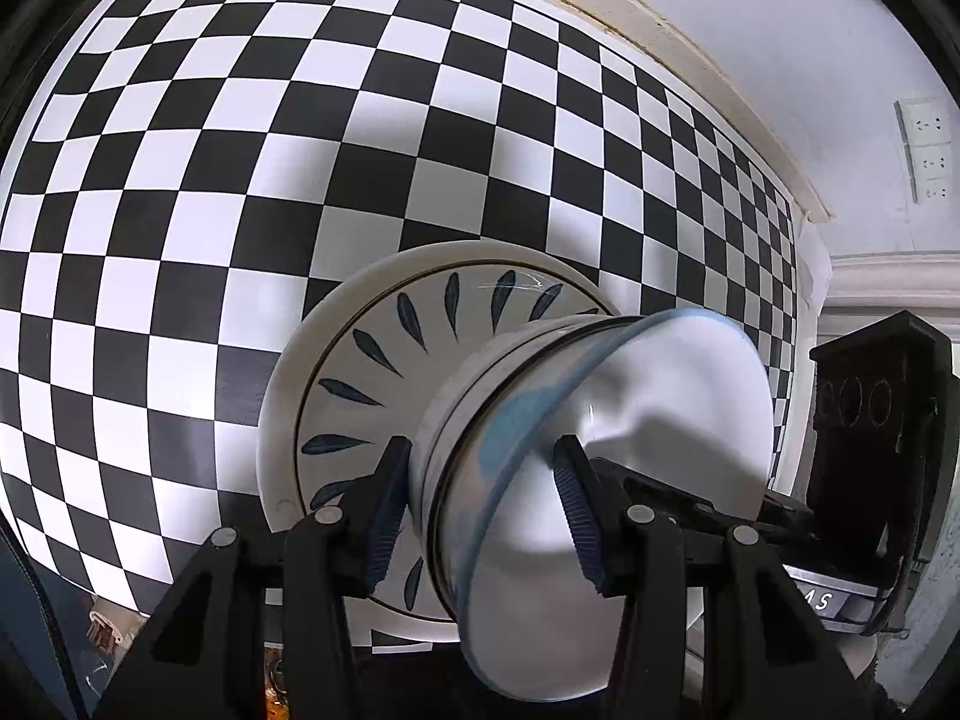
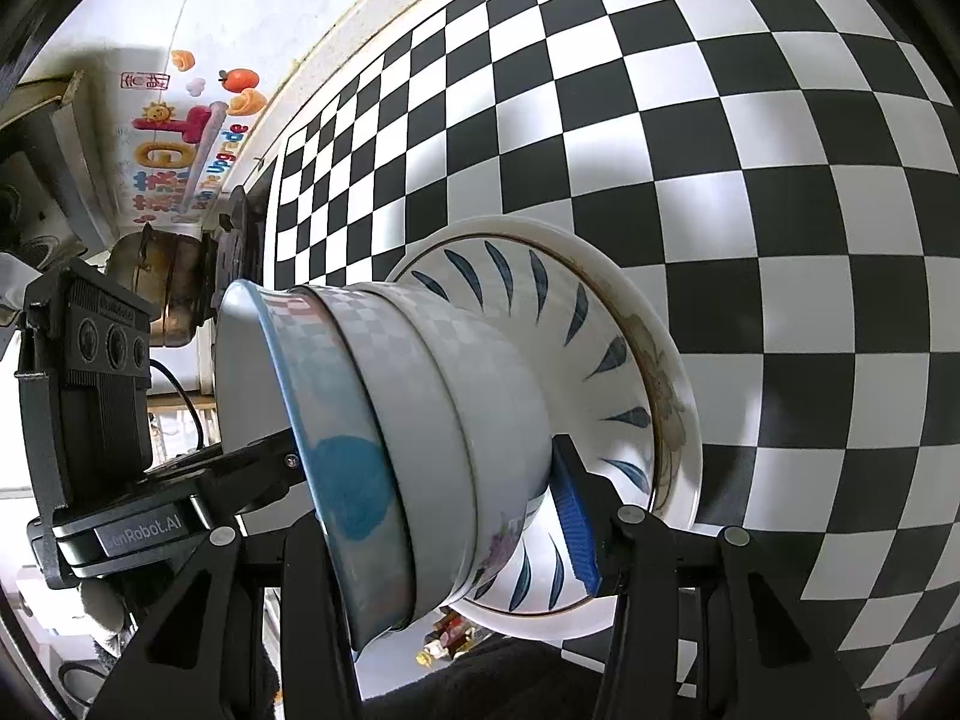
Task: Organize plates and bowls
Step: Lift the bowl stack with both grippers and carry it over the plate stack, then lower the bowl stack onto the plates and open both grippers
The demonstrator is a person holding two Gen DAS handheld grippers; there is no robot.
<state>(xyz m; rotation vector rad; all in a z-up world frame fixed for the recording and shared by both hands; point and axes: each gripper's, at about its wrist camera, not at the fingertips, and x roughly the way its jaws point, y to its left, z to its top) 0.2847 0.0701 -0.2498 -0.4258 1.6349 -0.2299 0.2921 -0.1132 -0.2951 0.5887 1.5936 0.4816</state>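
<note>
A stack of bowls [image 1: 540, 420] sits on stacked plates [image 1: 360, 372] with blue leaf marks, on a black-and-white checkered table [image 1: 240, 180]. The top bowl [image 1: 648, 450] is white with a blue rim. My left gripper [image 1: 480, 516] has one finger outside and one inside that bowl's wall, closed on it. In the right wrist view the same bowl stack [image 2: 420, 420] stands on the plates [image 2: 630, 390]. My right gripper [image 2: 444, 504] straddles the stack with its jaws wide; its blue pad [image 2: 573, 516] is beside the lowest bowl. The left gripper [image 2: 180, 492] shows at the left there.
A wall with sockets [image 1: 924, 150] lies past the table's far edge. A metal pot [image 2: 162, 294] and a colourful printed box [image 2: 180, 150] stand beside the table.
</note>
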